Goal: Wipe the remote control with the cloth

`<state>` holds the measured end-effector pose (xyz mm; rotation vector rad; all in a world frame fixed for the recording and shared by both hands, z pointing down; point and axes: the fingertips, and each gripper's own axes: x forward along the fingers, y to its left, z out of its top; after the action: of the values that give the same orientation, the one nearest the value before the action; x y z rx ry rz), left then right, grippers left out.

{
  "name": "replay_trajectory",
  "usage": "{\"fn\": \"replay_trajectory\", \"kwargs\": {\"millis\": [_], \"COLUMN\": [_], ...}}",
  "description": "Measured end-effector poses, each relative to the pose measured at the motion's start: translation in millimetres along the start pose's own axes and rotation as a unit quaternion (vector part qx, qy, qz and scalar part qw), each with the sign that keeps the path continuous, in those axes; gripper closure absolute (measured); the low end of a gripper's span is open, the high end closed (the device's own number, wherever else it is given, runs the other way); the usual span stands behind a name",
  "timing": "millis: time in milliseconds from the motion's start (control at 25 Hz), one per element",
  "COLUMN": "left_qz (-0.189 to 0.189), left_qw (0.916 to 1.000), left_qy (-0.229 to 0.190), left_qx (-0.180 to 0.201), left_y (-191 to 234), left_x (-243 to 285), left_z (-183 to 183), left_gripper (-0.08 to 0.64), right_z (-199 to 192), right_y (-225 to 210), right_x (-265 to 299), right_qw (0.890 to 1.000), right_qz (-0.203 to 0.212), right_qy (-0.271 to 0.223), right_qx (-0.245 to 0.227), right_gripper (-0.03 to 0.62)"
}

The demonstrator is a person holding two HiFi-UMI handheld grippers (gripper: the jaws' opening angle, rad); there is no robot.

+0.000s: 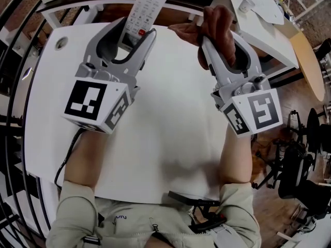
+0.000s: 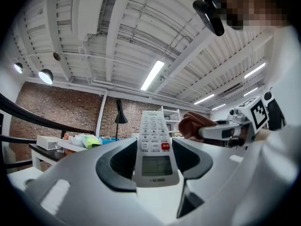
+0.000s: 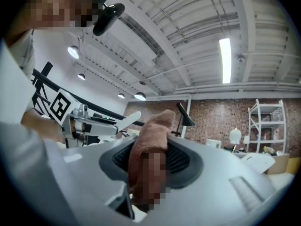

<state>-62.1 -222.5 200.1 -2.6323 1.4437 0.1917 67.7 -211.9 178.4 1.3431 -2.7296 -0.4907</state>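
Two clamped jaws — left gripper [image 1: 137, 31] on remote [image 1: 150, 1], right gripper [image 1: 220, 39] on cloth [image 1: 213, 18] — above white table [image 1: 170, 133]

White remote control [image 1: 147, 9] with a red button [image 1: 141, 32]; reddish-brown cloth [image 1: 217, 19]; white worktop [image 1: 170, 138]; the left tool [image 1: 137, 29] and right tool [image 1: 220, 37] are grey, their marker cubes [image 1: 90, 99] black-and-white squares.

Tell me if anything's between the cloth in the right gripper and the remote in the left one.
Nothing visible. The right gripper holds the brown cloth, the left gripper holds the remote, and only a gap of open air above the white table separates them.
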Motion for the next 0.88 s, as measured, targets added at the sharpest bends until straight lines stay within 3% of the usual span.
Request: {"fn": "replay_trajectory", "kwargs": {"millis": [400, 880], "left_qz": [0.067, 0.082], "left_qw": [0.9917, 0.9788], "left_qy": [0.108, 0.187], "left_qx": [0.02, 0.008], "left_y": [39, 53], "left_x": [12, 15], "left_z": [-69, -115], "left_gripper": [0.318, 0.318], "right_z": [-66, -122], "right_y": [-34, -44], "right_x": [9, 15], "right_qw": [0.995, 0.986], "right_qz": [-0.049, -0.06], "right_qy": [0.084, 0.152], "right_qx": [0.023, 0.039], "right_gripper": [0.456, 0.456]}}
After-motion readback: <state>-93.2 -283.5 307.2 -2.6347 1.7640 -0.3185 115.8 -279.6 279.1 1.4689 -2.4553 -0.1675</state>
